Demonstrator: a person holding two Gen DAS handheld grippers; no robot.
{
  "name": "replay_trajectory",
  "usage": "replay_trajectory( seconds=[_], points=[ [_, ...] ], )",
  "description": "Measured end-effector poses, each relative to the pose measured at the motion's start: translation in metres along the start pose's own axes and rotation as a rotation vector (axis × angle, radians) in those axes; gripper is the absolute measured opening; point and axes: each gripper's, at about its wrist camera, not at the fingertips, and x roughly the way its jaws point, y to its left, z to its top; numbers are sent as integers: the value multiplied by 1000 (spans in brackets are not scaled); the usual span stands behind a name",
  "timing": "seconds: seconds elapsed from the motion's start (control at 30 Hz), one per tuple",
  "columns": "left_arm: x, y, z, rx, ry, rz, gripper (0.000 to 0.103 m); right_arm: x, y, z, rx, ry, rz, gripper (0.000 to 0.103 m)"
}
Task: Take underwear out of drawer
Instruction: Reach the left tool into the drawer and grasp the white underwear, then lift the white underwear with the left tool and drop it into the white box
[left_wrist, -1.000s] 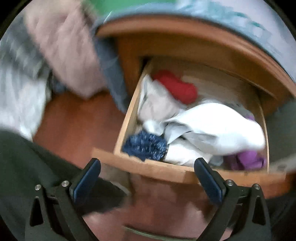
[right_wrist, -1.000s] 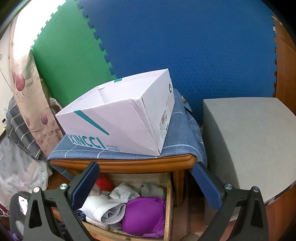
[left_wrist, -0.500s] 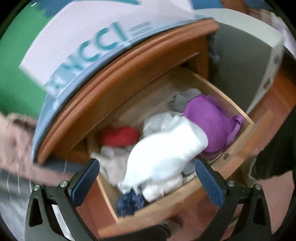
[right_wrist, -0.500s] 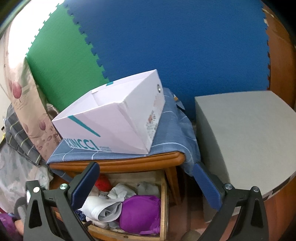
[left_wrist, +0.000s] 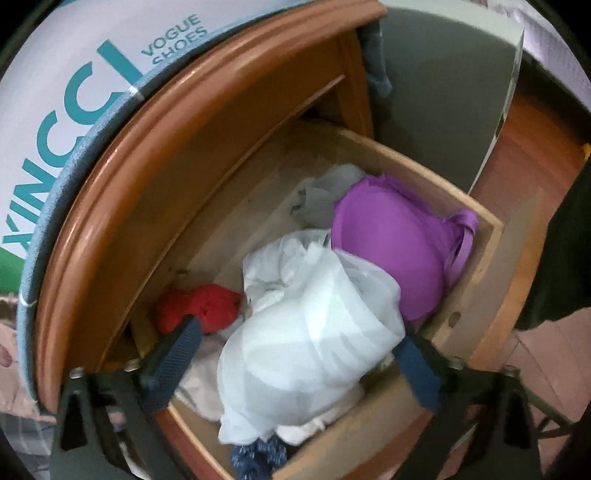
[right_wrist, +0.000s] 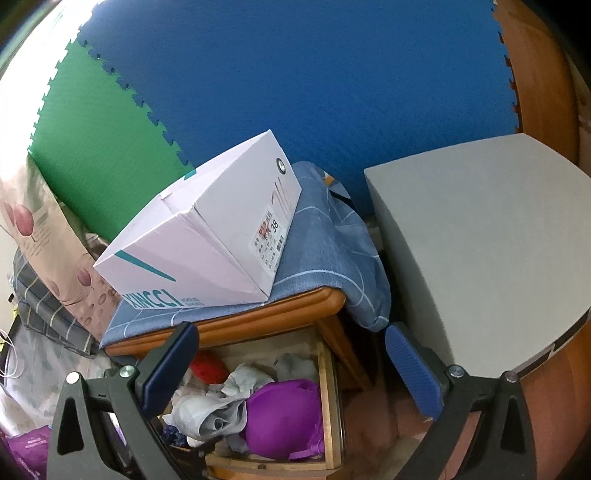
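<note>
Centrally in frame, one open drawer (left_wrist: 476, 266) holding one purple bra (left_wrist: 391, 254), one red bundle (left_wrist: 199, 306), one white underwear (left_wrist: 310, 343) flanked by spread left gripper (left_wrist: 295, 354); right gripper (right_wrist: 291, 365) likewise spread, empty.

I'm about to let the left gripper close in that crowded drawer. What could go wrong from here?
The open left gripper straddles the white garment, which lies over the purple bra and other clothes, so a grab may drag neighbours out too. The red item sits right by the left finger and could get pinched. The fingers are near the drawer front and might catch it when lifting.
</note>
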Motion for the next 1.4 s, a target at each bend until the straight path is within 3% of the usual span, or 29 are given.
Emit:
replay_trajectory(
  seconds=[0.03,0.13,0.23,0.37,0.6,0.87,1.07,1.3,1.4],
  points=[
    [2,1,-1,0,6,-17,43,1,0,0,4,2,2,103],
    [14,8,-4,-43,46,13,11,3,-1,-1,3,8,-2,103],
    [15,17,-10,-134,37,-20,8,4,-3,-1,10,10,-7,103],
    [-19,29,-18,-259,-62,-29,8,5,-8,-1,28,11,-16,103],
    [-98,42,-31,-378,-208,-51,8,10,-10,-2,37,28,-31,103],
    [-215,69,-23,-475,-397,-82,8,12,-11,-2,47,31,-34,103],
    [-276,120,8,-564,-510,-112,9,11,-12,-1,52,31,-30,103],
    [-302,185,67,-661,-601,-123,9,11,-13,-2,60,34,-22,103],
    [-312,202,91,-661,-626,-87,9,12,-13,-1,61,36,-17,103]
  ],
)
